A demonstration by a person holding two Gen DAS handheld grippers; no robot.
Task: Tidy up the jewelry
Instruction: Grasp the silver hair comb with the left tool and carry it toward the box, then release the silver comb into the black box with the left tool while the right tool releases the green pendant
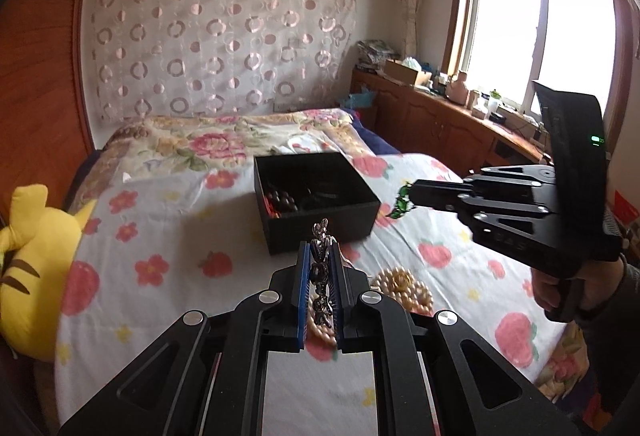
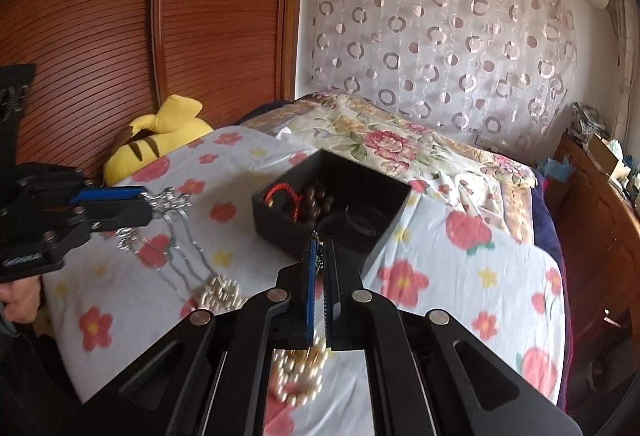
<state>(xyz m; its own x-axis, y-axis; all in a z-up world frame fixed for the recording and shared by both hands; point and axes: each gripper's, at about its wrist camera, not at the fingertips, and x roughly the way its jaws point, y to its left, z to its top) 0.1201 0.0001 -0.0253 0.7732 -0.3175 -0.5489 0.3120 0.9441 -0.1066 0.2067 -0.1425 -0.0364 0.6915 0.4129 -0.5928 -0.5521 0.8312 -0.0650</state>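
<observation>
A black open box (image 1: pixel 316 196) sits on the flowered bedsheet and holds a red cord bracelet (image 2: pixel 284 198), dark beads (image 2: pixel 318 202) and a black band (image 2: pixel 360 220). My left gripper (image 1: pixel 322 248) is shut on a silver chain necklace (image 1: pixel 322 268), held above the sheet just short of the box; the chain (image 2: pixel 168 202) hangs from it in the right wrist view. My right gripper (image 2: pixel 320 256) is shut on a green bead piece (image 1: pixel 402 202), to the right of the box. A pearl necklace (image 1: pixel 404 286) lies on the sheet below both grippers.
A yellow plush toy (image 1: pixel 32 256) lies at the bed's left edge by the wooden wardrobe (image 2: pixel 120 16). A folded floral quilt (image 1: pixel 224 144) lies behind the box. A wooden cabinet (image 1: pixel 440 116) with clutter runs under the window at right.
</observation>
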